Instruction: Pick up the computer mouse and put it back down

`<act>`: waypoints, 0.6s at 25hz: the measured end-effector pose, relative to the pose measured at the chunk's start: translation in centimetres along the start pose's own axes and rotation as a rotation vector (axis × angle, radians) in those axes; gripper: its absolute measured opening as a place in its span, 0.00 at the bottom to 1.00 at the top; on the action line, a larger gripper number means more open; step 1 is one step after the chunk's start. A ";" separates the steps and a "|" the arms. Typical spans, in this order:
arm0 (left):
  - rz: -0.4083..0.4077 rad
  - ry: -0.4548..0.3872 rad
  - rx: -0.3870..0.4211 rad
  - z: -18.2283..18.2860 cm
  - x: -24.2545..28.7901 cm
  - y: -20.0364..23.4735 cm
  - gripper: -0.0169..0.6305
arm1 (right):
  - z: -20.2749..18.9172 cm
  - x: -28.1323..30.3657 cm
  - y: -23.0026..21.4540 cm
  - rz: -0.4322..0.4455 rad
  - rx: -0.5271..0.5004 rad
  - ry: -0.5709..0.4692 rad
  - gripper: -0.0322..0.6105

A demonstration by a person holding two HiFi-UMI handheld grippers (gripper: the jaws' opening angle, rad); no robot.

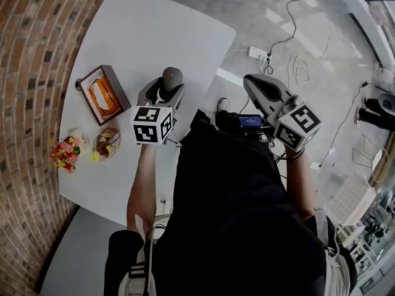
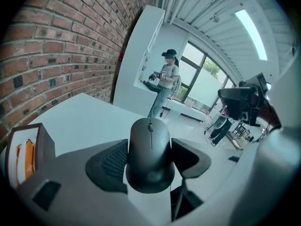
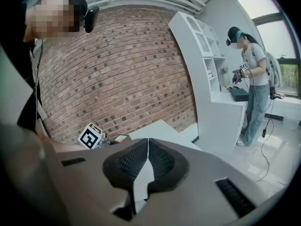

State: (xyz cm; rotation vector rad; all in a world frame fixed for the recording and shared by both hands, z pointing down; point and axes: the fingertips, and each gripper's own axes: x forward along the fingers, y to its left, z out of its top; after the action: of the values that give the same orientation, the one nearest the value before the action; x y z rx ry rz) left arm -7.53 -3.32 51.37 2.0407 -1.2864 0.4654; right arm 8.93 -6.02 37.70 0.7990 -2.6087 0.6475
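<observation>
Left gripper [image 1: 170,91] clamps the computer mouse [image 2: 149,157] over the table [image 1: 154,29]; right gripper [image 3: 148,149] closed on nothing (idle). Slick rounded shell could squirt free if that squeeze eases.

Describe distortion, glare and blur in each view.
Head view: fisheye bends the table edges and brick wall; sharp. Left gripper view: dark corners, ceiling light glares, mouse sharp. Right gripper view: dark corners, window washed out.

Bright, even light: windows [image 2: 200,74], ceiling strip lamp [image 2: 250,27]. Soft shadows on table [image 1: 154,36]. Heavy fisheye bending, black corners. Focus sharp on computer mouse [image 2: 149,154].
</observation>
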 end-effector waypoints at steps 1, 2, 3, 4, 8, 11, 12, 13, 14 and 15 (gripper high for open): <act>0.006 0.016 0.002 -0.5 0.4 0.3 0.49 | -0.1 -0.1 0.0 -0.005 0.003 0.001 0.08; 0.013 0.033 0.001 -0.9 0.8 0.6 0.49 | -0.3 -0.2 0.0 -0.009 0.007 0.003 0.08; 0.018 0.049 -0.005 -1.4 1.1 1.0 0.49 | -0.5 -0.3 0.0 -0.013 0.012 0.005 0.08; 0.022 0.062 -0.013 -1.9 1.5 1.3 0.49 | -0.7 -0.4 0.0 -0.018 0.016 0.009 0.08; 0.031 0.115 -0.015 -3.6 2.9 2.3 0.49 | -1.6 -1.2 -0.2 -0.042 0.033 0.035 0.08; 0.056 0.164 0.029 -4.7 4.0 3.2 0.49 | -2.1 -1.7 -0.5 -0.059 0.042 0.047 0.08; 0.067 0.181 0.046 -5.1 4.3 3.5 0.49 | -2.0 -1.8 -0.5 -0.063 0.042 0.043 0.08; 0.075 0.196 0.059 -5.3 4.6 3.8 0.49 | -2.0 -2.0 -0.6 -0.068 0.044 0.041 0.08; 0.079 0.208 0.065 -5.6 4.9 3.9 0.49 | -2.1 -2.2 -0.6 -0.074 0.048 0.041 0.08; 0.080 0.218 0.067 -5.8 5.2 4.1 0.49 | -2.2 -2.3 -0.7 -0.080 0.051 0.044 0.08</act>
State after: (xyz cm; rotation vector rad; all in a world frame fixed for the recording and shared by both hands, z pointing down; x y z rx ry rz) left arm -8.56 -3.79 60.08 1.9366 -1.2377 0.7553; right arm 11.56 -4.40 38.76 0.8893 -2.5162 0.7031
